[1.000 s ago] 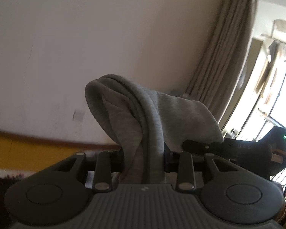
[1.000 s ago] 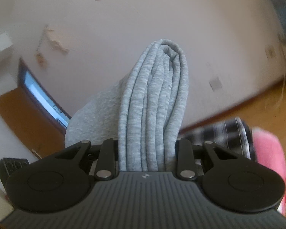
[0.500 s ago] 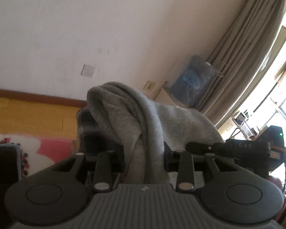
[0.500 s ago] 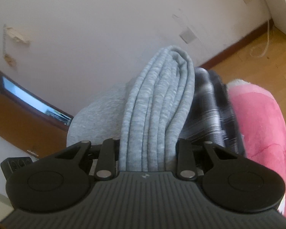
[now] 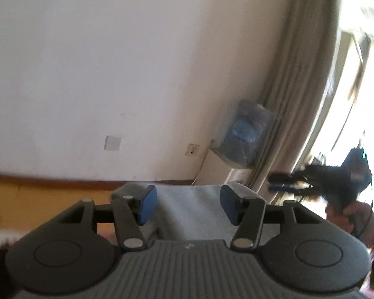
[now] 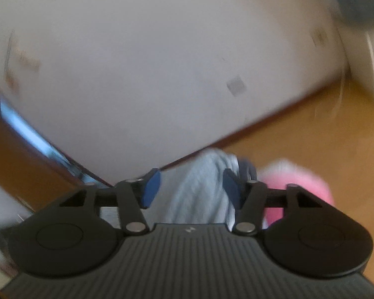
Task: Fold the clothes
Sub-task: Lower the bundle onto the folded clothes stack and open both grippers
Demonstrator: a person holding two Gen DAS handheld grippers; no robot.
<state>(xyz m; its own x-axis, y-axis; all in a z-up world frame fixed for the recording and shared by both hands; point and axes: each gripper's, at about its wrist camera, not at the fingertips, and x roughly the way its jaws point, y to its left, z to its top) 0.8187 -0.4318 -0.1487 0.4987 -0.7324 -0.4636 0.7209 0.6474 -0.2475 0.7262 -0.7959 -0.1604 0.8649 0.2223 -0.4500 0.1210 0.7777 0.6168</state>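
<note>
Behind everything is a big white wall [image 5: 112,62] with a wood floor [image 6: 311,129] under it, a beige curtain [image 5: 299,87] by the bright window and a water jug [image 5: 249,134] in the corner. Closer in, the grey garment [image 5: 194,206] is lying low in front of both tools, a folded bundle with something dark and plaid peeking out beside it and a pink cushion [image 6: 296,177] just off to the right, though it's blurry so I can't tell exactly what it's resting on. Left gripper [image 5: 188,205] has its jaws opening, blue pads standing clear either side of the grey cloth, not pinching it. Right gripper [image 6: 190,188] is the same deal, jaws opening with the cloth between them but loose, and it also shows up off to the side in the left view with the person's hand [image 5: 354,214] on it. Looks to me like the fold is being let go. What could go wrong: if a pad snags a layer as the tools pull away, it'll drag the top fold open and mess up the stack. Soft knit slumps too, so a release that isn't level could leave it lopsided.
</note>
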